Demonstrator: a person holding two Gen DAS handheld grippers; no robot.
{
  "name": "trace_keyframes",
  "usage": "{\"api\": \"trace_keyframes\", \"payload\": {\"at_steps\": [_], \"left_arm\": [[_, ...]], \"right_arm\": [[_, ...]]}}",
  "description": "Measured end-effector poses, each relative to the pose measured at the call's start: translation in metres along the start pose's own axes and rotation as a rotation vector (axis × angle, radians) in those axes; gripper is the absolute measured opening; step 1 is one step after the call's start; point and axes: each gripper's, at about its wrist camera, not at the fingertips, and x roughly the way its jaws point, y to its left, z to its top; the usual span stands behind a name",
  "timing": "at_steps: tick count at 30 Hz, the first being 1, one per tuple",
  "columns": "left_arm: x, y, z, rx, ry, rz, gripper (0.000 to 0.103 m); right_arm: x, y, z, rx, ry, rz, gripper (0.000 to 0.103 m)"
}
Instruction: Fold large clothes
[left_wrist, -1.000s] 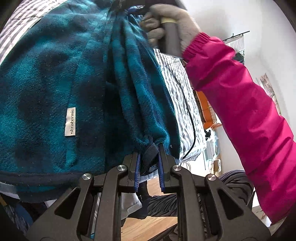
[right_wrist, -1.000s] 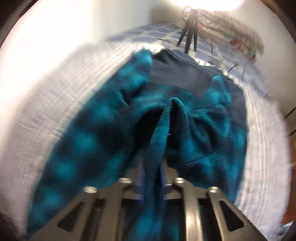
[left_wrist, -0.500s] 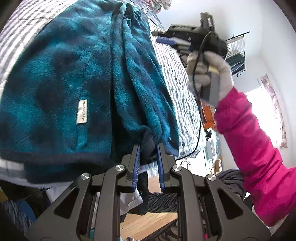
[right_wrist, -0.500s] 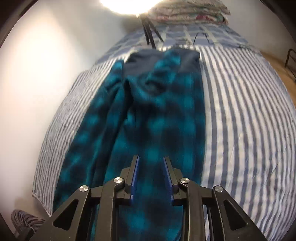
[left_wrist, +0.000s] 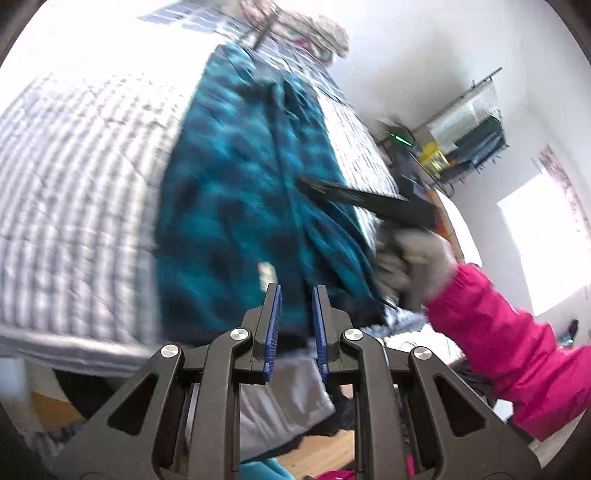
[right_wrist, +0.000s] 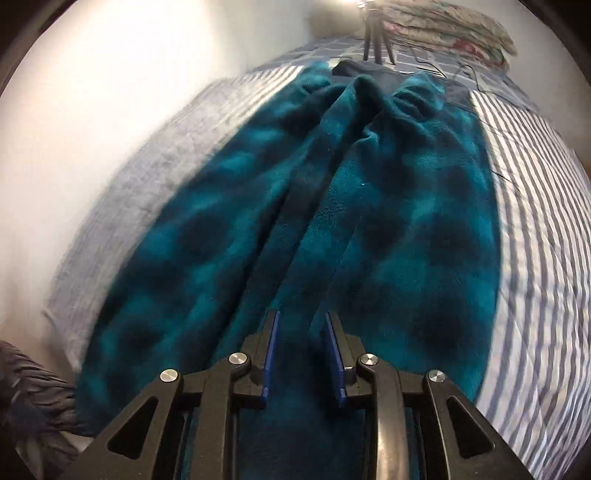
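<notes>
A teal and dark checked fleece garment (left_wrist: 236, 192) lies lengthwise on the striped bed (left_wrist: 74, 177), folded along its length with a ridge down the middle. It fills the right wrist view (right_wrist: 388, 229). My left gripper (left_wrist: 296, 295) is open and empty just above the garment's near hem. My right gripper (right_wrist: 300, 321) is open and empty low over the garment's near end. In the left wrist view the right gripper (left_wrist: 306, 186) reaches over the garment from the right, held by a gloved hand (left_wrist: 410, 258) in a pink sleeve.
The striped bedspread (right_wrist: 535, 221) spreads to the right of the garment, a white wall (right_wrist: 92, 110) on its left. A tripod (right_wrist: 375, 33) and folded quilts (right_wrist: 454, 33) stand at the bed's far end. Clothes and wooden floor (left_wrist: 314, 454) lie below the bed edge.
Both grippers let go of the garment and opened. The left one pulled back from the hem; the garment now lies flat on the bed. The right gripper came down low over it.
</notes>
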Motion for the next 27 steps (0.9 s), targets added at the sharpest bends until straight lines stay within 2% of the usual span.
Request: {"api": "trace_keyframes", "payload": {"at_steps": [1,4,6,8,12,15,17,20,22,25,27], "left_arm": [[-0.003,0.003,0.005,0.013,-0.005,0.019,0.015],[-0.007,0.017,0.018,0.026,-0.020,0.066,0.015],[-0.004,0.030,0.021,0.016,-0.015,0.078,0.015],[-0.001,0.038,0.022,-0.007,-0.012,0.080,0.015],[0.002,0.052,0.018,-0.058,-0.010,0.081,0.015],[-0.006,0.056,0.015,-0.065,-0.020,0.078,0.015],[-0.009,0.058,0.015,-0.067,-0.028,0.084,0.015],[-0.009,0.058,0.014,-0.065,-0.027,0.091,0.015],[-0.008,0.060,0.013,-0.066,-0.025,0.092,0.015],[-0.008,0.060,0.012,-0.074,-0.028,0.086,0.015],[-0.008,0.060,0.012,-0.076,-0.025,0.078,0.015]], "right_arm": [[-0.009,-0.001,-0.002,0.007,-0.007,0.019,0.026],[-0.042,0.005,-0.015,0.035,-0.014,0.124,0.034],[-0.055,0.016,-0.028,0.042,0.014,0.222,0.035],[-0.058,0.033,-0.038,0.012,0.039,0.270,0.035],[-0.046,0.073,-0.072,-0.119,0.109,0.216,0.035],[-0.023,0.071,-0.089,-0.068,0.191,0.226,0.035],[-0.019,0.069,-0.094,-0.022,0.191,0.211,0.035],[-0.035,0.073,-0.092,0.009,0.109,0.157,0.035],[-0.043,0.085,-0.088,-0.021,0.072,0.155,0.035],[-0.040,0.102,-0.085,-0.065,0.099,0.188,0.036],[-0.025,0.114,-0.087,-0.078,0.148,0.172,0.044]]}}
